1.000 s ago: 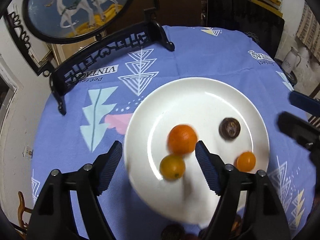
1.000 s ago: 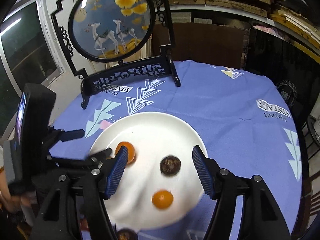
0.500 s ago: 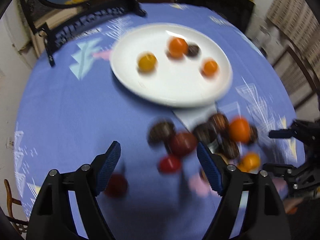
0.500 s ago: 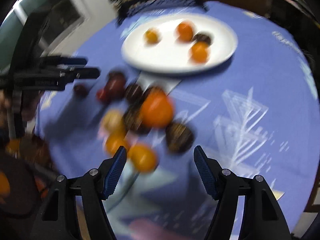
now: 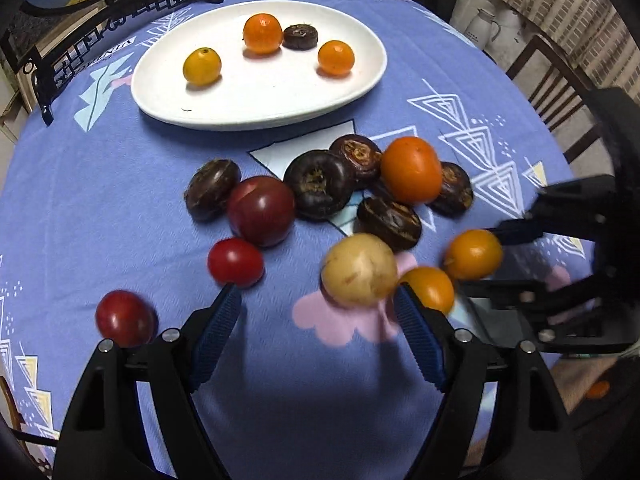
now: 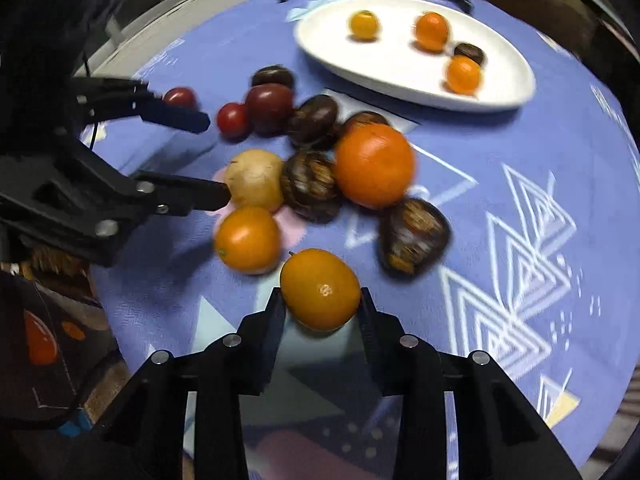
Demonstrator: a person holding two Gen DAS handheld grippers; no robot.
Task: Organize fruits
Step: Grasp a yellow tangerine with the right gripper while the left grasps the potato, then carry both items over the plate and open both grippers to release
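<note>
A round table under a blue cloth point(image 5: 100, 184) printed with white triangles fills both views; a black ornamental stand point(image 5: 108, 40) sits at its far left edge, a white jug point(image 5: 486, 28) and a wooden chair point(image 5: 560, 84) stand beyond its right side. A white plate point(image 5: 256, 96) at the back holds three small oranges and one dark chestnut-like fruit. In front of it lies a loose pile: red tomatoes at the left, dark fruits in the middle, a large orange point(image 5: 410, 170), a pale potato point(image 5: 358, 270) and small oranges at the right. The left gripper point(image 5: 318, 316) hangs above the cloth with its jaws wide apart, holding nothing. The right gripper point(image 6: 322, 308) has its fingers pressed on either side of a small orange point(image 6: 320, 288) at the pile's near edge.
</note>
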